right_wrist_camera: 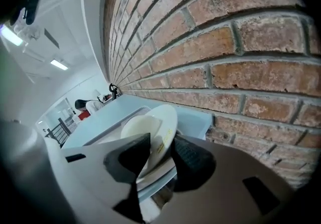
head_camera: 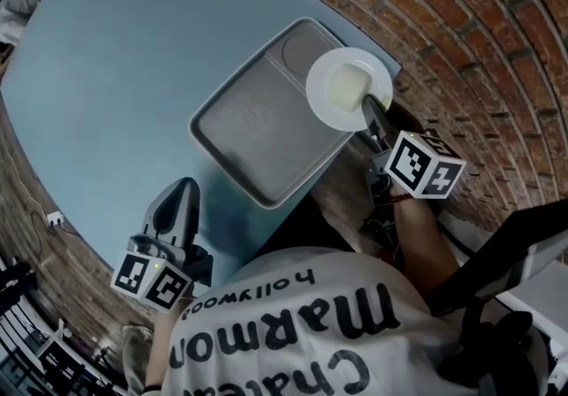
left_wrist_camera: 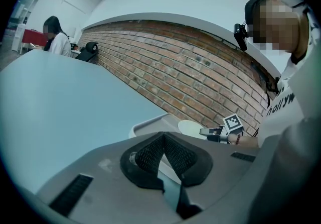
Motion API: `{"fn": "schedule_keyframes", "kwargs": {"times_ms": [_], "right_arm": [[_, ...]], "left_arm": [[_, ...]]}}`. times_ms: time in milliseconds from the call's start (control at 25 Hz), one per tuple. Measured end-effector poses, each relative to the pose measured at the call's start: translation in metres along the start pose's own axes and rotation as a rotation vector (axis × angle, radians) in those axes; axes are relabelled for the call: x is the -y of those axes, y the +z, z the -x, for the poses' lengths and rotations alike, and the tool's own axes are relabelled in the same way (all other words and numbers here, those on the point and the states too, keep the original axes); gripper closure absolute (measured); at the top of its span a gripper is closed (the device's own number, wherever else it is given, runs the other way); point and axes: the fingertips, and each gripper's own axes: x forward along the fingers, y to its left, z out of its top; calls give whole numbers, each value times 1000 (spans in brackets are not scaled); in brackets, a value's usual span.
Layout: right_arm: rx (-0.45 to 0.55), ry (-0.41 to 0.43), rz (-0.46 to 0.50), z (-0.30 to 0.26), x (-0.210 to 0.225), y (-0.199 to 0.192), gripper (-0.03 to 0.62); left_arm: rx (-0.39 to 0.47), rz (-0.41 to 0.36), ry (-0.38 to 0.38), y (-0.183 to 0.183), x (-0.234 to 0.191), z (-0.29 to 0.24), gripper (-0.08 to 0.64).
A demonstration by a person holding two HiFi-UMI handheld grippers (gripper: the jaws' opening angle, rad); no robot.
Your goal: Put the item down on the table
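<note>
A round white plate [head_camera: 348,88] hangs over the right end of the grey tray [head_camera: 257,128], near the table's edge by the brick wall. My right gripper [head_camera: 374,112] is shut on the plate's near rim; in the right gripper view the plate [right_wrist_camera: 153,130] stands tilted between the two jaws. My left gripper [head_camera: 174,208] rests low over the pale blue table [head_camera: 133,75], left of the tray, shut with its pads together and nothing between them [left_wrist_camera: 163,155].
The brick wall [head_camera: 497,48] runs close along the table's right side. The tray [left_wrist_camera: 150,125] is a shallow metal one with a divided section at its far end. A person in white sits far off [left_wrist_camera: 57,42] beyond the table.
</note>
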Motion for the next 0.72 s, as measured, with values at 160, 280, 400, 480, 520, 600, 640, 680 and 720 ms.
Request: {"fn": "schedule_keyframes", "kwargs": {"times_ms": [160, 280, 400, 480, 520, 600, 640, 680, 720], "right_arm": [[4, -16, 38, -1, 1, 4, 472], [8, -25, 68, -1, 1, 3, 467], [17, -43, 116, -1, 1, 6, 462], [26, -48, 152, -2, -1, 8, 456], [27, -53, 163, -3, -1, 9, 456], [24, -63, 167, -3, -1, 8, 451], [19, -68, 164, -3, 0, 7, 448], [14, -74, 162, -2, 1, 5, 444], [10, -81, 163, -1, 2, 4, 438]], "left_arm": [[5, 4, 2, 0, 0, 2, 552], [8, 11, 13, -1, -2, 5, 552], [11, 14, 14, 0, -2, 5, 552], [10, 14, 12, 1, -3, 5, 552], [10, 14, 10, 2, -3, 5, 552], [11, 13, 9, 3, -4, 6, 552], [11, 13, 10, 3, -4, 6, 552], [11, 12, 10, 3, -4, 7, 552], [11, 11, 10, 3, -4, 6, 552]]}}
